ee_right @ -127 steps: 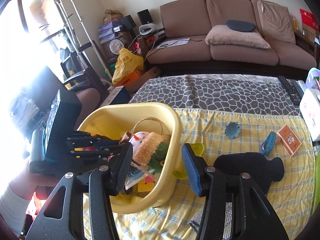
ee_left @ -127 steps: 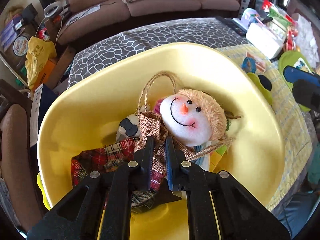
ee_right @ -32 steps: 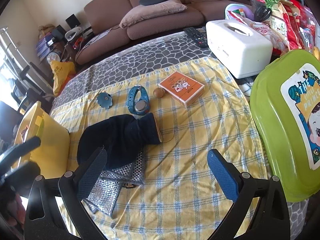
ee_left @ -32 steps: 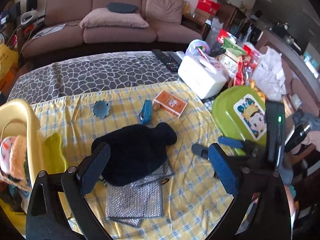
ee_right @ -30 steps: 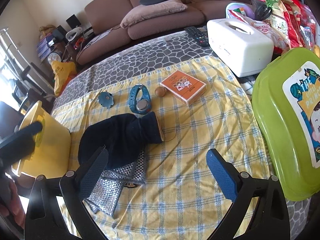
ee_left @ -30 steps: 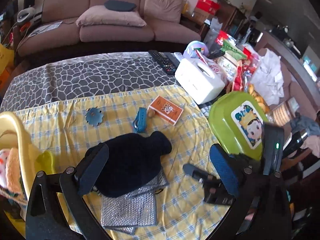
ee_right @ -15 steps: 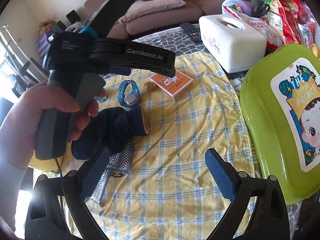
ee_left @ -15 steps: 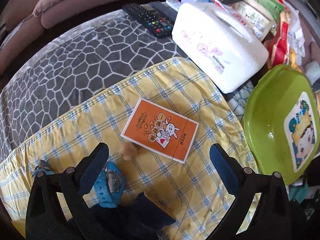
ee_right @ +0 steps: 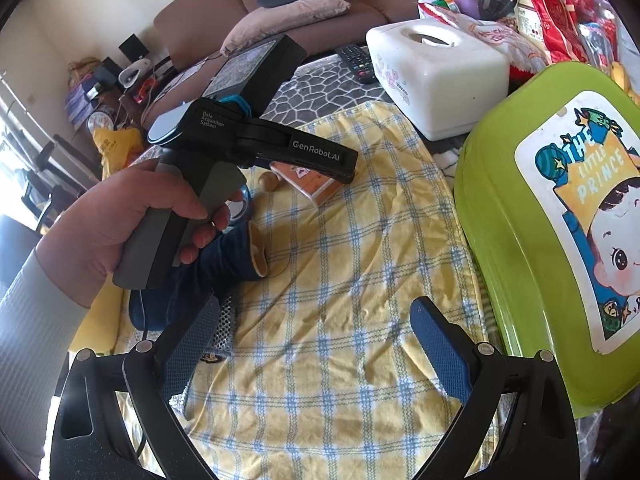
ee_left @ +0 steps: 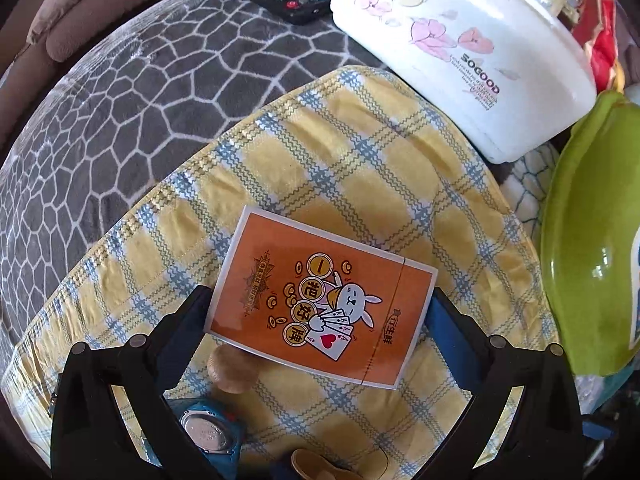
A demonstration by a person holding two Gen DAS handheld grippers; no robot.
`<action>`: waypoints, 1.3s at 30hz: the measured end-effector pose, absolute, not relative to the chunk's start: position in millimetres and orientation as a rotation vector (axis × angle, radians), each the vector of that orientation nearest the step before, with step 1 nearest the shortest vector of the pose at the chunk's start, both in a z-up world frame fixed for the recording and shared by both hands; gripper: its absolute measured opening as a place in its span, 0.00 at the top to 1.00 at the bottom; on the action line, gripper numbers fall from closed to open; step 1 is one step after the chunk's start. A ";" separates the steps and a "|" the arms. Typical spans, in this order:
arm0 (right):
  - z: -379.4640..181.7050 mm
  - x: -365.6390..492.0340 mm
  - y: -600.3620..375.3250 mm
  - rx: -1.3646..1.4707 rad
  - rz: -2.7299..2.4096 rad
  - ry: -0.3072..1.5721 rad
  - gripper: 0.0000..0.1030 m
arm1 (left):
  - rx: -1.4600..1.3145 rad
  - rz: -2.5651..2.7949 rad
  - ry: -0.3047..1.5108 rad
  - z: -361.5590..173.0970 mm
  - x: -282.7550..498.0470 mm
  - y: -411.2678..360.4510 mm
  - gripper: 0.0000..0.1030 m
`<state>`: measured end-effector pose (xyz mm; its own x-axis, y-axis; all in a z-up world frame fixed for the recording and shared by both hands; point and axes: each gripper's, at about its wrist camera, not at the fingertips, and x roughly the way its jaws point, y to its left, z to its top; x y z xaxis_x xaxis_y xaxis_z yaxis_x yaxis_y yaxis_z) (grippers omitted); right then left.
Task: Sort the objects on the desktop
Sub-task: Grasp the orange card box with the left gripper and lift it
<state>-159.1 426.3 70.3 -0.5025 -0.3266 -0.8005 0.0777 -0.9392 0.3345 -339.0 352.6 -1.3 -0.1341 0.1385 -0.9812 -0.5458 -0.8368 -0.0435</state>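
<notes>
Left gripper [ee_left: 316, 312] spread wide, straddling orange playing-card box [ee_left: 320, 304] lying flat on yellow checked cloth [ee_left: 360, 184]; box long axis running finger to finger, ends just inside pads. Right gripper [ee_right: 316, 344] spread, empty, well apart from box.

one card box [ee_left: 320, 312], one watch [ee_left: 208, 438], two basins [ee_right: 560, 240]
</notes>
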 end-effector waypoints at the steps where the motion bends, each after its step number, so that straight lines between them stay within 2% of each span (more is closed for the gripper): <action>1: 70.6 -159.1 426.0 1.416 -2.509 -0.378 0.05 | -1.676 2.024 0.482 -2.0 -337.1 354.8 0.01; 8: 69.9 -162.6 422.0 1.425 -2.517 -0.368 0.05 | -1.566 2.095 0.493 11.5 -328.5 348.2 0.05; 13: 72.1 -164.6 419.6 1.399 -2.532 -0.359 0.05 | -1.510 2.125 0.294 56.1 -328.9 319.6 0.06; 17: 72.7 -169.4 418.6 1.352 -2.550 -0.382 0.06 | -1.468 2.142 0.213 100.0 -332.4 299.7 0.10; 20: 72.6 -178.6 420.2 1.324 -2.565 -0.435 0.17 | -1.468 2.140 0.163 121.7 -334.8 275.3 0.73; 22: 72.9 -191.1 419.7 1.308 -2.576 -0.465 0.19 | -1.475 2.142 0.104 130.5 -333.5 255.9 0.69; 24: 70.1 -208.2 417.3 1.307 -2.589 -0.481 0.19 | -1.508 2.145 0.141 128.3 -333.5 244.2 0.67; 26: 63.3 -225.9 412.3 1.350 -2.573 -0.453 0.26 | -1.517 2.143 0.183 122.6 -330.8 239.2 0.65; 29: 58.1 -238.6 411.5 1.423 -2.586 -0.391 0.27 | -1.529 2.122 0.216 110.5 -327.6 242.5 0.38; 32: 57.0 -236.8 419.2 1.448 -2.603 -0.367 0.27 | -1.528 2.103 0.299 100.3 -325.2 262.3 0.26; 39: 53.7 -214.5 423.4 1.466 -2.601 -0.304 0.27 | -1.595 2.049 0.606 54.8 -322.6 334.3 0.25</action>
